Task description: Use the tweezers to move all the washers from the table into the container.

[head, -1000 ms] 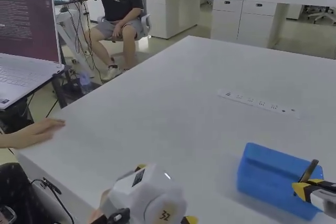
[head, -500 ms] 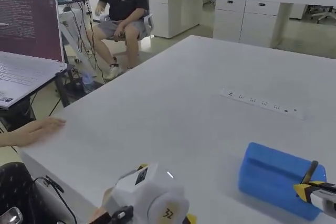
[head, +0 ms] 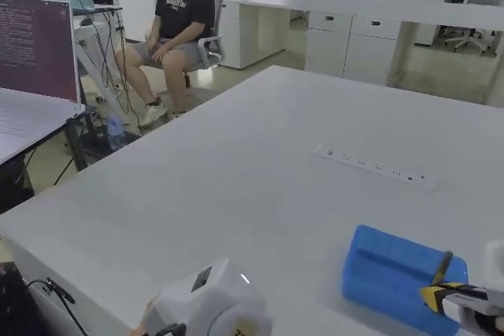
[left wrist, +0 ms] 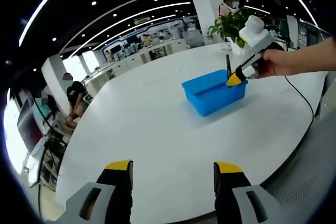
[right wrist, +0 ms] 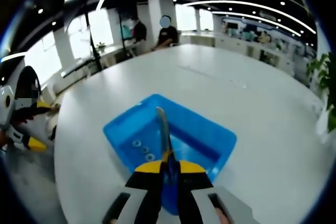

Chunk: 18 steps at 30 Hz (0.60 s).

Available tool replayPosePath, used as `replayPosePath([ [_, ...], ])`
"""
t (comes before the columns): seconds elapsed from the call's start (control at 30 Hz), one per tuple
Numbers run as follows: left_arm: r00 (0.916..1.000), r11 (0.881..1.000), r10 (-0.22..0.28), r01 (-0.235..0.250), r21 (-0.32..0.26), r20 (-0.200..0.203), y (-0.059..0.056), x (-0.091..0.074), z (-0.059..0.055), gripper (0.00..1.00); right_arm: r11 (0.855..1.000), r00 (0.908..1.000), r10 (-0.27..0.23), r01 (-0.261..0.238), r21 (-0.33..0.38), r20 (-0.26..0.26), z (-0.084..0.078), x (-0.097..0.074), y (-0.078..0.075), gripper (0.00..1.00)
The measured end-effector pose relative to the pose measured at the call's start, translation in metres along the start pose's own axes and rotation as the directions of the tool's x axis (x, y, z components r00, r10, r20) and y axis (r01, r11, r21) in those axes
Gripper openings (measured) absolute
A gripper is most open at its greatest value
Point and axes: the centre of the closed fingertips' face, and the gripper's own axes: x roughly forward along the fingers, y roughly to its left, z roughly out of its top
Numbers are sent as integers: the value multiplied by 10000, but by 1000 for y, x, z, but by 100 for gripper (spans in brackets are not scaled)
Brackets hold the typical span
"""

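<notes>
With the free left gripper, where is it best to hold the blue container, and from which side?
Probably the thin upright wall of the blue container that faces the left gripper, from above, one jaw inside, one outside. The whole box looks too wide for those jaws, and the right gripper holds the tweezers over it from the opposite side.
</notes>
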Motion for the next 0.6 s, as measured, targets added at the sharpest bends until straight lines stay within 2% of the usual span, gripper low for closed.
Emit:
replayPosePath([
  [0.03,9998,9998,-197,197,-102,27,-3,0,1,61,10000,10000,16,-16,32,-14,0,0,1,6],
  [0.1,9974,9952,-701,710,-672,159,-10,-1,6,61,10000,10000,69,-70,65,15,0,-1,3,7],
  [0.17,9958,9926,-876,895,-820,265,-9,-3,12,61,9999,10000,77,-78,76,34,0,-1,3,7],
  [0.2,9946,9910,-969,999,-888,371,-10,-4,17,61,10000,9999,84,-84,7,101,2,-2,3,7],
  [0.23,9925,9897,-1101,1144,-859,529,-10,-8,26,60,9999,9998,117,-116,-48,168,3,-3,4,6],
  [0.3,9890,9914,-1174,1221,-479,898,-10,-12,45,58,9997,9994,151,-145,-209,314,7,-8,9,6],
  [0.33,9856,9916,-1244,1277,-224,1147,-10,-15,59,55,9994,9992,188,-177,-314,361,8,-8,11,6],
  [0.37,9821,9906,-1338,1362,-94,1328,-10,-16,68,52,9988,9990,213,-195,-439,393,9,-7,12,6],
  [0.4,9746,9882,-1527,1526,136,1638,-12,-18,83,49,9982,9989,203,-179,-567,415,11,-9,14,6],
  [0.47,9667,9847,-1745,1709,354,1873,-13,-20,97,42,9956,9985,155,-106,-934,523,19,-17,17,6],
  [0.53,9545,9769,-2069,1893,994,2146,-18,-21,119,39,9928,9974,240,-159,-1184,673,25,-23,22,6],
  [0.57,9532,9761,-2088,1891,1074,2188,-18,-21,123,38,9897,9968,233,-121,-1429,770,30,-29,26,6],
  [0.6,9437,9673,-2387,2103,1415,2291,-22,-21,132,36,9875,9966,226,-100,-1571,789,32,-33,28,6],
])
